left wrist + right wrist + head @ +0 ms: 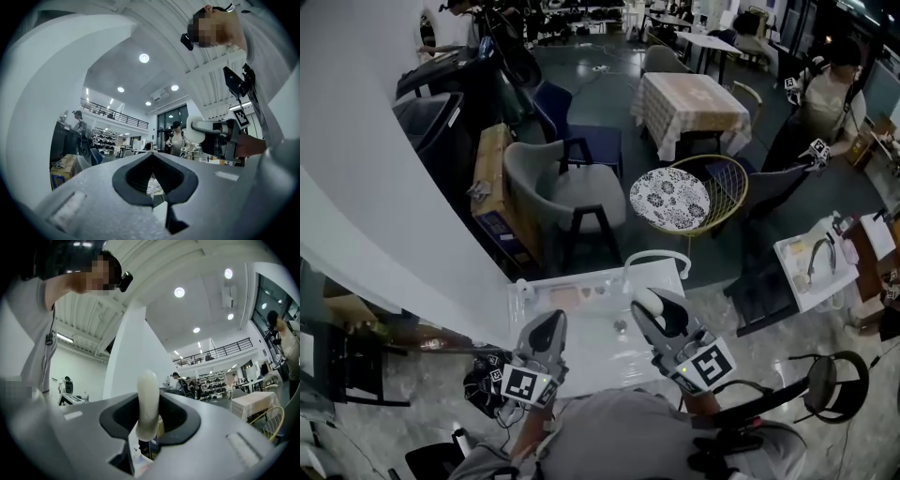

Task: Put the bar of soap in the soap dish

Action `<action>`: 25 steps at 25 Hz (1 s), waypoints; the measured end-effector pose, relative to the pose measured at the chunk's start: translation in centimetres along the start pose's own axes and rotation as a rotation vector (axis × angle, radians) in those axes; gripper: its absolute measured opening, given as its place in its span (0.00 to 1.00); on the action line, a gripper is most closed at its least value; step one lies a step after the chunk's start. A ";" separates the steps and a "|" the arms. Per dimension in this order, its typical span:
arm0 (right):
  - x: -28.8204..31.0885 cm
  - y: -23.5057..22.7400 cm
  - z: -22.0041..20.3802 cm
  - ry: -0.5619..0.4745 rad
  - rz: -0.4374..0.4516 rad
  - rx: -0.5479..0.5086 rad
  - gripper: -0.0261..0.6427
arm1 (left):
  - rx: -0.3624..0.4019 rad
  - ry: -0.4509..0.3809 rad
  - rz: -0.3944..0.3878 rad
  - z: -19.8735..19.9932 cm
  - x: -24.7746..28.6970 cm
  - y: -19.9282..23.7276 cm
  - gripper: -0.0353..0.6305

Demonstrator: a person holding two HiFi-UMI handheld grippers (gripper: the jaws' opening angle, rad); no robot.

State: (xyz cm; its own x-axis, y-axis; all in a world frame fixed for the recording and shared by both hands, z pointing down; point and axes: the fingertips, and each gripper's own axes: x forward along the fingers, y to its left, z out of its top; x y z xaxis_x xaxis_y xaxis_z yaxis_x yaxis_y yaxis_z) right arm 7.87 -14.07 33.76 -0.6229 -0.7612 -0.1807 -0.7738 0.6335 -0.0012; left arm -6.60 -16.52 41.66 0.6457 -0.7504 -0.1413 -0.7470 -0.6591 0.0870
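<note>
While gripped, soap (147, 404) stands upright (edge-on).

The person wears a light grey shirt (609, 427), and a small black camera (186, 40) sits at the head. A thin dark cord (257, 105) runs down the front of the shirt.

Each hand carries a tool with a smooth grey plastic shell. The left gripper (549, 323) and the right gripper (652, 306) both taper to rounded tips. Their inner faces are lined with black padding (154, 174) that forms a spade-shaped recess. Small pale rectangular labels (228, 176) sit on the shells.

A cube with black-and-white square markers is fixed behind each tool: the left cube (523, 382) and the right cube (706, 366).
</note>
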 end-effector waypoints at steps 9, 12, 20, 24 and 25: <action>0.1 -0.1 -1.0 0.019 0.005 -0.001 0.21 | -0.013 -0.022 -0.007 0.6 -1.0 -0.6 0.05; 0.2 0.0 -1.5 0.034 0.008 0.009 0.21 | -0.015 -0.017 -0.016 0.9 -1.0 -1.0 0.05; 0.8 0.5 -3.1 0.103 0.032 0.001 0.21 | -0.014 -0.018 0.010 0.9 -1.7 -0.9 0.05; 1.1 0.4 -4.8 0.144 0.046 -0.025 0.21 | -0.014 -0.016 0.038 0.5 -2.2 -0.5 0.05; 1.4 0.6 -4.9 0.148 0.052 -0.023 0.21 | -0.015 -0.016 0.047 0.5 -2.3 -0.2 0.05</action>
State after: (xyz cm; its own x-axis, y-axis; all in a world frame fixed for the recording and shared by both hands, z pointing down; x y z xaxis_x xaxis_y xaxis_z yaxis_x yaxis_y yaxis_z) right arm 6.00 -15.41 38.35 -0.6709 -0.7408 -0.0328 -0.7416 0.6703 0.0272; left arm -8.00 -14.58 41.51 0.6074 -0.7797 -0.1520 -0.7739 -0.6240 0.1084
